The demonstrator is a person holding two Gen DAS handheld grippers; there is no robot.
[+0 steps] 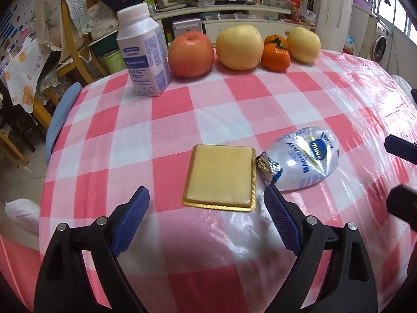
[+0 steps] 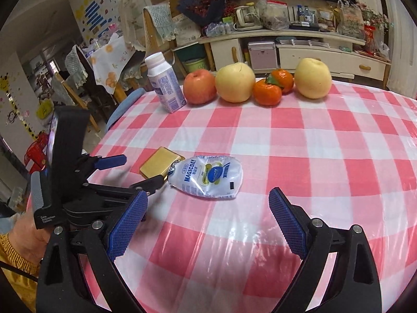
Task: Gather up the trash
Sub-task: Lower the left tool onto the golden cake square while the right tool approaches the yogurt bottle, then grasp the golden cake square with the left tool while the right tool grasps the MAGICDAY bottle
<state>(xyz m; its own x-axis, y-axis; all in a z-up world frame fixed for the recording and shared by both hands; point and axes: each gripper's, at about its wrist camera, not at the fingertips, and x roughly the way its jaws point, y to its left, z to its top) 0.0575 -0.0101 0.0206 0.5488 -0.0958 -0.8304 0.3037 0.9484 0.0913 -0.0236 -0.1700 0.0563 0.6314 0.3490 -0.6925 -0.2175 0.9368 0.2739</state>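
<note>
- Gold flat wrapper (image 1: 220, 177) lies flat on the table (image 1: 299, 99), near its front edge; nothing holds it. Clear crumpled pouch (image 1: 305, 157) marked "MAGICDAY" lies just beside it on the right, its foil neck touching or nearly touching the wrapper's edge; contact cannot be settled from either view.
- Left hand-held gripper (image 1: 206, 221): jaws wide, empty, pointing down over the table just short of the gold wrapper. Right hand-held gripper (image 2: 208, 224): jaws wide, empty, with the pouch ahead of it and slightly left.
- Risk 1: the wrapper is thin and flush with the glossy cloth. Pads closing from above would likely skate over it or pinch the plastic cover instead, dragging the cloth.
- Risk 2: the pouch looks light and slippery; a one-sided touch would probably push it away rather than trap it, perhaps into the wrapper.
- Risk 3: the two hand-held grippers work close together; in the right wrist view the left one sits right beside the right's left finger. Converging on adjacent targets could knock them together.
- Risk 4: milk carton (image 1: 142, 52), red apple (image 1: 191, 54), two yellow pears (image 1: 239, 47) and tangerines (image 1: 276, 54) stand in a row at the far edge. Not judged trash, except possibly the carton; an overshoot could topple it or roll the fruit off.
</note>
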